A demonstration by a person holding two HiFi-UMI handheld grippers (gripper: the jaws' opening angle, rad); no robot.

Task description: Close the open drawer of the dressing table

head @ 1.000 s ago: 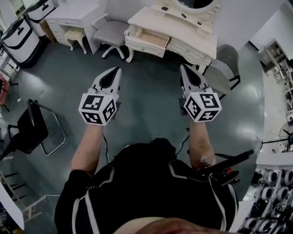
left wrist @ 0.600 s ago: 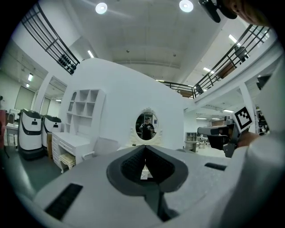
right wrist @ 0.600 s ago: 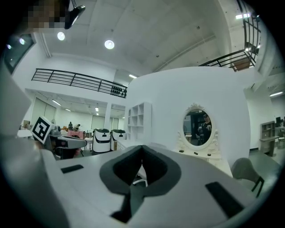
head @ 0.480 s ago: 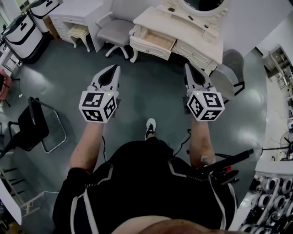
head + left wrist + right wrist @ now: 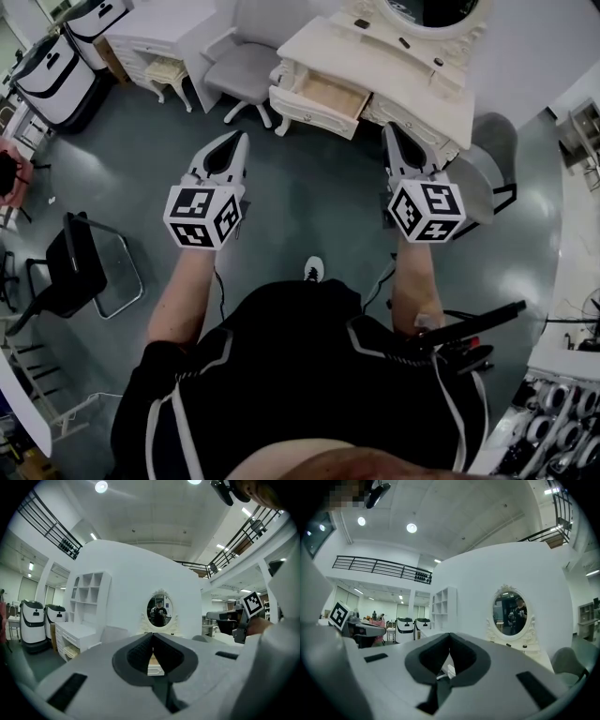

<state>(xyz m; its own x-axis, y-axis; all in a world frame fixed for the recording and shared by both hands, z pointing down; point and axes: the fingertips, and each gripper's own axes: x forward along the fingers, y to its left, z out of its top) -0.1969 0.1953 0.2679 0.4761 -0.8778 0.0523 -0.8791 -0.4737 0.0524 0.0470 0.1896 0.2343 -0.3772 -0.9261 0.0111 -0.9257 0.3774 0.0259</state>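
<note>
Tongs at chest height: my left tongs (image 5: 241, 141) and right tongs (image 5: 389, 133) are both pinched tip to tip and empty. Beyond them, across the floor (image 5: 309, 202), the drawer (image 5: 323, 97) juts from the bench (image 5: 403, 75). It is probably light, rigid and free-sliding, so I push its flat front.

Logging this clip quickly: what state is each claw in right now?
Left claw: closed, holding nothing.
Right claw: closed, holding nothing.
</note>
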